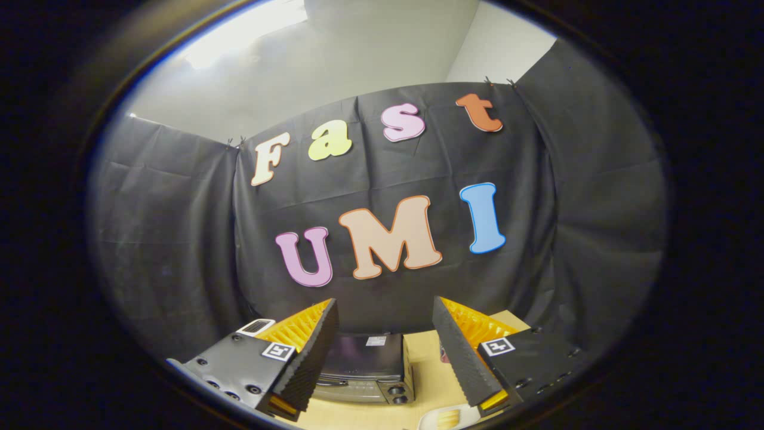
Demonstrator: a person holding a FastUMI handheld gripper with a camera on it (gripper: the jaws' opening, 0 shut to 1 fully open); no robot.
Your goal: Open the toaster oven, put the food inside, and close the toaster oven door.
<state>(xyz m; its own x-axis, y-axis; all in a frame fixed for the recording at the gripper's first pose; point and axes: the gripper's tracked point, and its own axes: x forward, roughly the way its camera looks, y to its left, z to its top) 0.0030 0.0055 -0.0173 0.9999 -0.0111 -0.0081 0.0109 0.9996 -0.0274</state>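
The toaster oven [367,364], dark on top with a silver front and two knobs at its right, stands on the light wooden table [425,358] below and between my fingers. Its door looks shut. My gripper [385,325] hangs open high above the table, with nothing between its fingers [310,352]. A white plate [447,418] with pale yellow food strips lies on the table near the right finger, in front of and to the right of the oven.
A small white device [255,326] sits behind the left finger, to the left of the oven. Black cloth walls close the booth at the back and on both sides. A small dark red item [443,356] peeks out beside the right finger.
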